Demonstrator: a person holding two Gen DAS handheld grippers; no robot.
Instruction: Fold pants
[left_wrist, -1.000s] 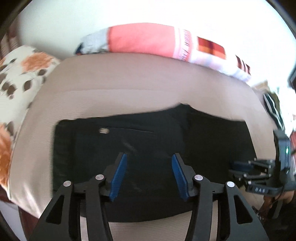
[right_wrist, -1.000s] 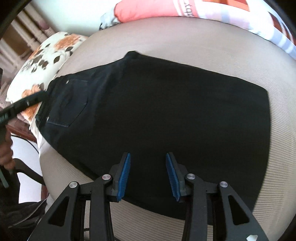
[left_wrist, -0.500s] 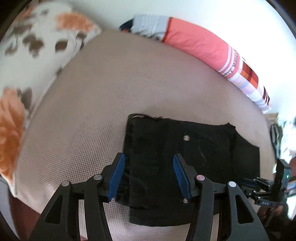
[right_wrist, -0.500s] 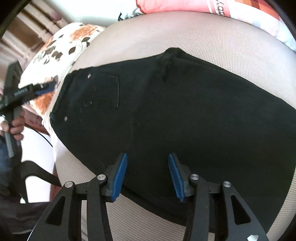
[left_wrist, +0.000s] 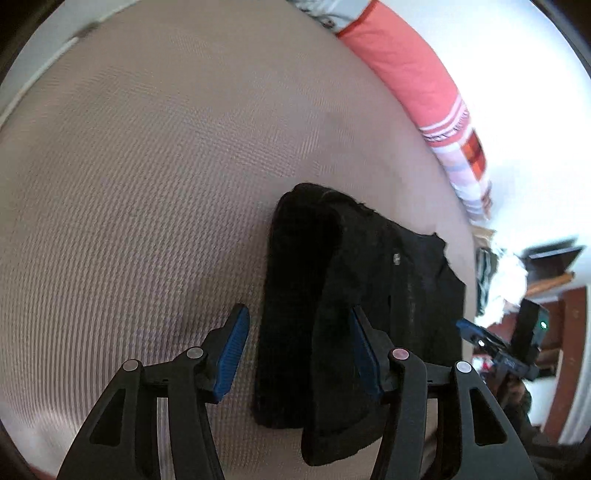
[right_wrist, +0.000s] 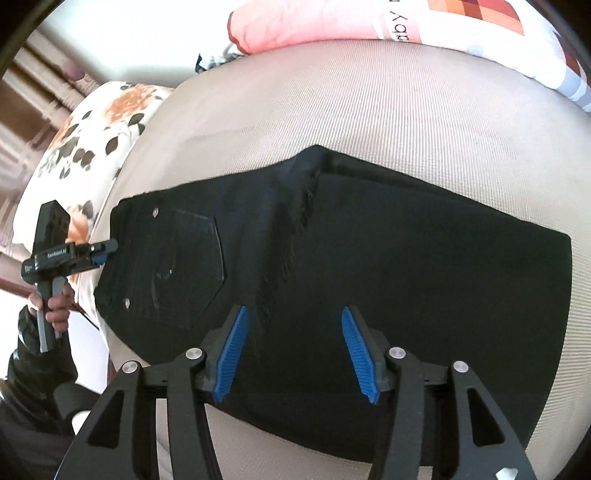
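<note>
Lying folded on the bed (right_wrist: 424, 110), the black pants (right_wrist: 406, 266) risk bunching: left tongs (left_wrist: 299, 354) are hanging apart over the waistband, right tongs (right_wrist: 293, 350) are opening, gripping nothing.

Black pants (right_wrist: 369, 266), folded into a broad flat rectangle, lying on a beige ribbed bed (right_wrist: 388, 96). The waistband end, bearing a stitched back pocket (right_wrist: 192, 266) and small metal rivets, points toward the floral pillow; a raised ridge of cloth runs diagonally across the middle. The far edge peaks to a point.
</note>
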